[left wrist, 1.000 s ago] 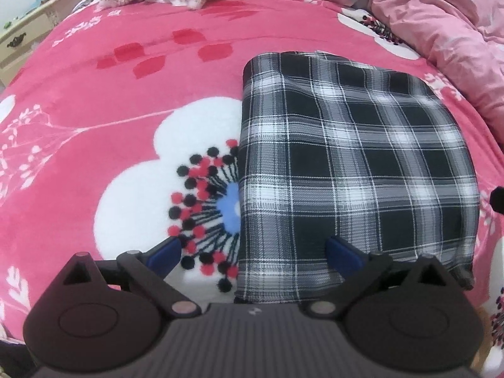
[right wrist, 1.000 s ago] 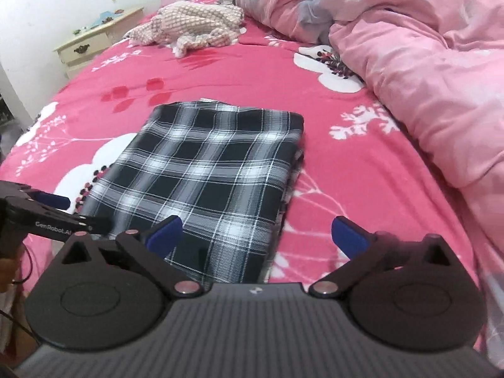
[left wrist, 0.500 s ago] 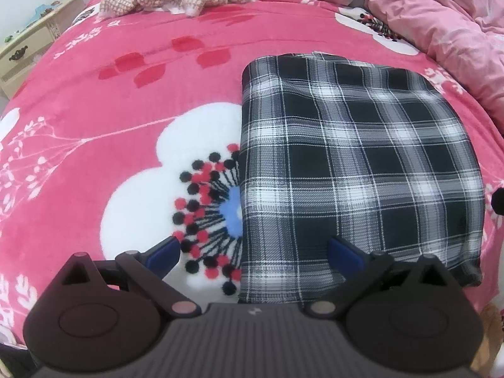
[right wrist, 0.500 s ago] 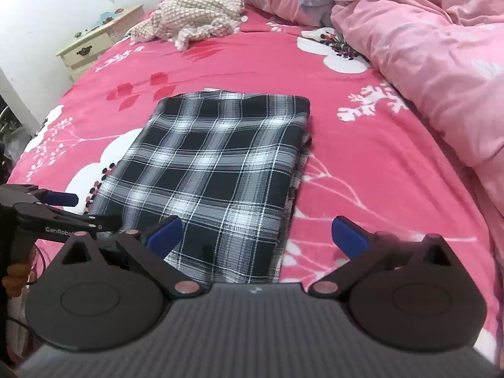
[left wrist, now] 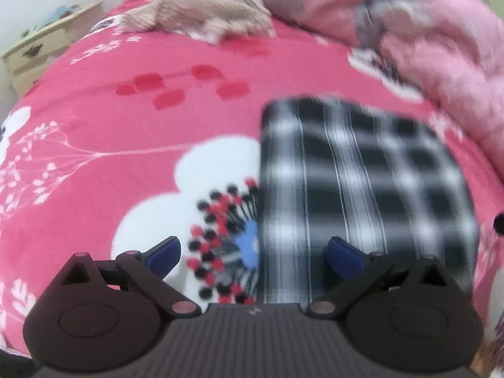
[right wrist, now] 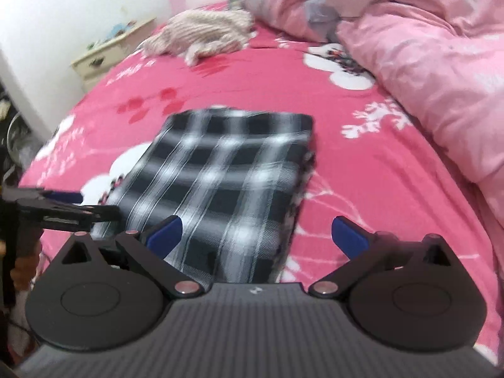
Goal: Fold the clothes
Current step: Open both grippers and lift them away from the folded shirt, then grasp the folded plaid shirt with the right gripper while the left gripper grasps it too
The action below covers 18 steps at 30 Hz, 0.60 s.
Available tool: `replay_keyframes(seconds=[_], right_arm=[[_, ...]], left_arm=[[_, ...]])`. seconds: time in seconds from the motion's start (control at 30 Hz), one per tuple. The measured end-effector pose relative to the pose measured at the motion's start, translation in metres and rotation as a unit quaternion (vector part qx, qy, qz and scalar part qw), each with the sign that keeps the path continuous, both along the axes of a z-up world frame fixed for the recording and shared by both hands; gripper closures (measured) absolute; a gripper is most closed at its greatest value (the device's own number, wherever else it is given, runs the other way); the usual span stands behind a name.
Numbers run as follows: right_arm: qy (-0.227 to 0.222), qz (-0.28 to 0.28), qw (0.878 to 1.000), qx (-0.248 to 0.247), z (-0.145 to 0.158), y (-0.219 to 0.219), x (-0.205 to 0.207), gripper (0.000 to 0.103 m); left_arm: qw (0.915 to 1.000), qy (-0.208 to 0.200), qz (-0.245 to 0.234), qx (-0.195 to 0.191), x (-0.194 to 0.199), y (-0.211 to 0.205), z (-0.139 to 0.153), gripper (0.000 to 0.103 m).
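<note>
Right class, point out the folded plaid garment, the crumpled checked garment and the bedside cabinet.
Folded plaid garment [right wrist: 226,186]: right wrist view, middle of top layer.
Crumpled checked garment [right wrist: 201,36]: right wrist view, middle of heap.
Bedside cabinet [right wrist: 104,53]: right wrist view, drawer front.

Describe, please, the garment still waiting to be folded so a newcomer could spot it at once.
On the pink floral blanket, look past the folded plaid cloth toward the far end near the nightstand. The crumpled beige checked garment lies there, the only loose heap.

Each matte black plastic claw [left wrist: 253,255] [right wrist: 255,234] has a ribbed grey housing, round side discs, silver pivot screws and blue fingertip pads [right wrist: 165,233].
</note>
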State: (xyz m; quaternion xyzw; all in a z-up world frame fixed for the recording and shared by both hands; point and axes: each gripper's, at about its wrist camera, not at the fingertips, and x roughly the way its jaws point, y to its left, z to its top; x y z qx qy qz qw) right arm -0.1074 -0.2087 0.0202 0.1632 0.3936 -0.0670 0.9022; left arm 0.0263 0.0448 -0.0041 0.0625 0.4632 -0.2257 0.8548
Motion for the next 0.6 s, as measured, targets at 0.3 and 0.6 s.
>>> replay_keyframes(seconds=[0.3, 0.6], right_arm=[[-0.053, -0.004, 0.998, -0.043, 0.013, -0.019, 0.014, 0.001], [0.060, 0.002, 0.997, 0.047, -0.019, -0.038, 0.064, 0.001]], left_arm=[[0.9977, -0.015, -0.066, 0.003, 0.038, -0.005, 0.019, 0.001], [0.9928, -0.033, -0.113, 0.022, 0.063, -0.046, -0.003, 0.000]])
